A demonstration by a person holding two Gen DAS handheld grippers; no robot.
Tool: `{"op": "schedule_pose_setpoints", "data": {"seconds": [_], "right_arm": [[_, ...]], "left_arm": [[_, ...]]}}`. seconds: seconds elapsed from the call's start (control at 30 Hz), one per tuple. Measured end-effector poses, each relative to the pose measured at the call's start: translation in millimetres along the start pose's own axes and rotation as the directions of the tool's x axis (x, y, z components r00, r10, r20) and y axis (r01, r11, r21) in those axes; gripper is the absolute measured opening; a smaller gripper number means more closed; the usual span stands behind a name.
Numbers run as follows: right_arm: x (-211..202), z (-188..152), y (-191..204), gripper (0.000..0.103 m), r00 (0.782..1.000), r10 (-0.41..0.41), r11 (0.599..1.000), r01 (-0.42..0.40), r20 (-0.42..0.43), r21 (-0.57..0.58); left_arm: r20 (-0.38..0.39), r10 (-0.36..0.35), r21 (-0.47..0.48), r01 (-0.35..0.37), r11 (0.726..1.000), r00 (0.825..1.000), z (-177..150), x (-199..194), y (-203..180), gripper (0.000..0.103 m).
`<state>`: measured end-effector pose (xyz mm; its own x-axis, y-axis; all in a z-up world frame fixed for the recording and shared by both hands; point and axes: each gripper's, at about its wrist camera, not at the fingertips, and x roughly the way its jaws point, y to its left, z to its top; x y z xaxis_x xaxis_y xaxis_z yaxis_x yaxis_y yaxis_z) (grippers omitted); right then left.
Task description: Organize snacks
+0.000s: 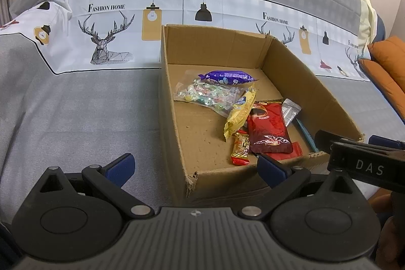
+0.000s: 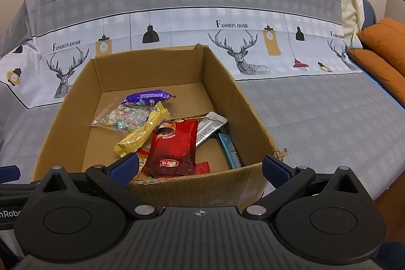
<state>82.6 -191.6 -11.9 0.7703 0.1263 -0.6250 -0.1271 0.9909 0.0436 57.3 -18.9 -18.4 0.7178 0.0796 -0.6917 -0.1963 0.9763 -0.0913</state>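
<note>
Both wrist views look forward and down, close to the cardboard box (image 1: pixel 227 184). The left sees it toward 1 o'clock, the right toward 12 o'clock. They share its inside.

Both grippers (image 1: pixel 196 170) (image 2: pixel 200 167) – agape (empty)

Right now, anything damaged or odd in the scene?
Yes: the box is frayed at its near right corner and near left corner, cardboard torn and ragged. Snacks lie loosely piled inside, none spilled.

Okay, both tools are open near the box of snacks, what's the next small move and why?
Probably pull both tools back. The right tool and left tool are open and hold nothing, every snack in view, like the red packet, lies inside the cardboard box, and none shows on the bedspread.
</note>
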Motion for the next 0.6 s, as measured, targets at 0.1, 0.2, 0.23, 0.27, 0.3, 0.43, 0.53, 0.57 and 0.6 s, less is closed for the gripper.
{"op": "schedule_pose_setpoints", "data": {"seconds": [0.1, 0.2, 0.23, 0.27, 0.3, 0.43, 0.53, 0.57, 0.6], "right_arm": [[-0.1, 0.0, 0.2, 0.103, 1.0, -0.001, 1.0, 0.001, 0.0, -0.001], [0.0, -0.1, 0.4, 0.103, 1.0, -0.001, 1.0, 0.001, -0.001, -0.002], [-0.3, -0.1, 0.8, 0.103, 1.0, -0.002, 1.0, 0.002, -0.001, -0.004], [-0.4, -0.2, 0.9, 0.103, 1.0, -0.003, 1.0, 0.003, -0.001, -0.006], [-0.7, 0.1, 1.5, 0.103, 1.0, -0.004, 1.0, 0.004, 0.0, -0.007], [-0.7, 0.4, 3.1, 0.103, 1.0, -0.004, 1.0, 0.004, 0.0, -0.01], [-0.6, 0.4, 2.8, 0.103, 1.0, -0.005, 1.0, 0.005, 0.0, -0.009], [-0.3, 0.6, 2.8, 0.103, 1.0, -0.005, 1.0, 0.005, 0.0, -0.009], [-0.3, 0.5, 2.7, 0.103, 1.0, -0.004, 1.0, 0.004, -0.001, -0.008]], "left_arm": [[0.001, 0.0, 0.001, 0.0, 1.0, 1.0, 0.0, 0.0, 0.1, 0.103], [0.003, -0.003, -0.002, 0.003, 1.0, 1.0, 0.1, -0.4, -0.6, 0.103], [0.005, -0.002, 0.0, 0.002, 1.0, 1.0, 0.1, -0.6, -1.1, 0.103], [0.005, -0.002, 0.001, 0.002, 1.0, 1.0, -0.1, -0.6, -1.4, 0.103], [0.003, -0.002, -0.001, 0.002, 1.0, 1.0, 0.0, -0.6, -1.5, 0.103], [0.003, -0.002, -0.003, 0.002, 1.0, 1.0, -0.4, -1.0, -1.4, 0.103], [0.001, -0.003, -0.004, 0.003, 1.0, 1.0, -0.4, -1.0, -1.4, 0.103], [0.001, -0.003, -0.005, 0.003, 1.0, 1.0, -0.3, -1.2, -0.9, 0.103], [0.001, -0.003, -0.005, 0.003, 1.0, 1.0, -0.2, -1.1, -0.9, 0.103]]}}
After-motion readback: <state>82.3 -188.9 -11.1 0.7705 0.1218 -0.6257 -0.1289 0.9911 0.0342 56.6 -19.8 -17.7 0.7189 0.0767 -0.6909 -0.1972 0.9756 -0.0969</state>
